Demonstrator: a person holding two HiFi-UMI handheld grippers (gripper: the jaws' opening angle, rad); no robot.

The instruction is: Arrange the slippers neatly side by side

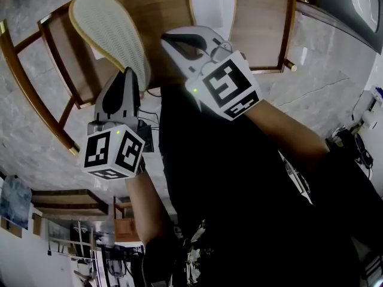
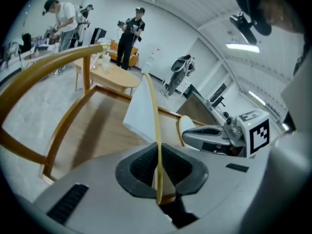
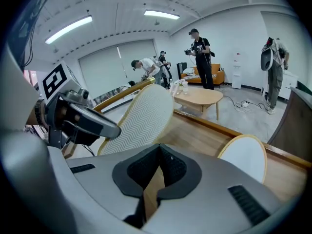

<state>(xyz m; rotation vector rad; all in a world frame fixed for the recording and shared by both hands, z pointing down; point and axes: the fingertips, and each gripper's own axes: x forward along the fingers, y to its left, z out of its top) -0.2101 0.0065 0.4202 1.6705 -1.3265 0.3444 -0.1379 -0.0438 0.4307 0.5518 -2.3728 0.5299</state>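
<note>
A slipper (image 1: 111, 31) with a white zigzag sole and yellow rim hangs tilted above the wooden rack (image 1: 266, 23), sole towards me. My left gripper (image 1: 128, 75) is shut on its rim; in the left gripper view the thin yellow edge (image 2: 157, 145) is pinched between the pads of the left gripper (image 2: 158, 162). The same sole (image 3: 144, 118) fills the left of the right gripper view. The second slipper (image 1: 213, 5) lies flat on the rack, also seen as the second slipper (image 3: 243, 164) in the right gripper view. My right gripper (image 1: 172, 40) hovers beside it, and the right gripper (image 3: 158, 162) is shut with nothing in it.
The rack has curved wooden rails (image 1: 24, 82) at its left and a straight rail (image 1: 290, 28) at its right, on a grey marble-look floor (image 1: 323, 94). In the room stand several people (image 3: 202, 57), a low round wooden table (image 3: 197, 99) and an orange sofa.
</note>
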